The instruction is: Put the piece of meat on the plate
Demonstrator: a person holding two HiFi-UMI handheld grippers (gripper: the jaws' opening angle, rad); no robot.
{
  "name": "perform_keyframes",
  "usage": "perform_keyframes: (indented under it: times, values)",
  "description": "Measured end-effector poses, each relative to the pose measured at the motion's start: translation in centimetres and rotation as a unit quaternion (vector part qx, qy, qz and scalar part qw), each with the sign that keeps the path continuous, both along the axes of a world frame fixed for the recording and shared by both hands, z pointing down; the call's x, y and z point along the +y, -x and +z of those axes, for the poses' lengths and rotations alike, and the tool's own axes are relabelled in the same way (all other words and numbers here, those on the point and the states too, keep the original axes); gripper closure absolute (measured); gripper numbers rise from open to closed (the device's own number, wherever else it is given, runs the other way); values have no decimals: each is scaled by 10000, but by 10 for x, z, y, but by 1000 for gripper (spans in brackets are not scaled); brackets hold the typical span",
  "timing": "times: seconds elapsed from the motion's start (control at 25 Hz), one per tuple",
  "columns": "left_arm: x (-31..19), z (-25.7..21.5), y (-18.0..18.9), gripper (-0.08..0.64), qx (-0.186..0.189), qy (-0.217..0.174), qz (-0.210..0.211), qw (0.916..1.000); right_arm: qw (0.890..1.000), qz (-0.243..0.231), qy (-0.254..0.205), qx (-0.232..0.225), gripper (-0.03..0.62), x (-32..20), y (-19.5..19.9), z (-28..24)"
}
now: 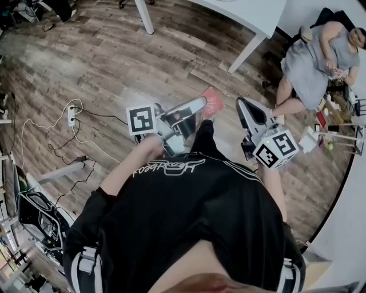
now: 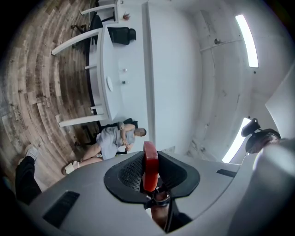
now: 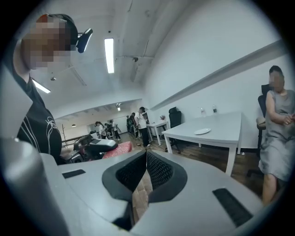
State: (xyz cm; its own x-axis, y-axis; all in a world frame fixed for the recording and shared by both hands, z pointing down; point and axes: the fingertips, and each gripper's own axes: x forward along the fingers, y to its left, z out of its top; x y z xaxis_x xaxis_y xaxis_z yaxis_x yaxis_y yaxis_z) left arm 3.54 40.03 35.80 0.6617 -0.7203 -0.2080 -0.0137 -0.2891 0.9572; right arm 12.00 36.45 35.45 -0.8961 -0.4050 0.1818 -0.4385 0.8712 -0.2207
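Observation:
A flat red piece of meat [image 2: 150, 165] stands on edge between the pads of my left gripper [image 2: 150, 174], which is shut on it. In the head view that gripper [image 1: 201, 105] is held above the wooden floor with the meat [image 1: 213, 101] sticking out past its tips. From the right gripper view the meat [image 3: 118, 149] shows at the left. A white plate [image 3: 202, 131] lies on the white table [image 3: 221, 125] ahead; the left gripper view shows the plate [image 2: 109, 83] far off. My right gripper [image 3: 146, 156] is shut with nothing in it, and it is held beside the left one [image 1: 241, 104].
A person in grey [image 1: 313, 58] sits on a chair at the right, next to the white table [image 1: 254, 16]. A power strip with cables [image 1: 71, 115] lies on the floor at the left. Several people stand far back in the room [image 3: 133, 120].

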Motion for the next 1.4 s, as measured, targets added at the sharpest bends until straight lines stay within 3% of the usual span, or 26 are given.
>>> perform_keyframes:
  times: [0.32, 0.64, 1.12, 1.4]
  values:
    - [-37, 6, 7, 474, -36, 135, -152, 9998, 9996, -206, 161, -137, 583, -41, 9, 4]
    - [-102, 15, 17, 474, -4, 324, -301, 9990, 9981, -286, 462, -303, 583, -116, 19, 10]
    - [-258, 17, 27, 474, -76, 482, -511, 9975, 9973, -435, 572, -155, 583, -276, 31, 14]
    - [-330, 11, 19, 474, -128, 401, -472, 9980, 9971, -465, 592, -121, 583, -342, 24, 13]
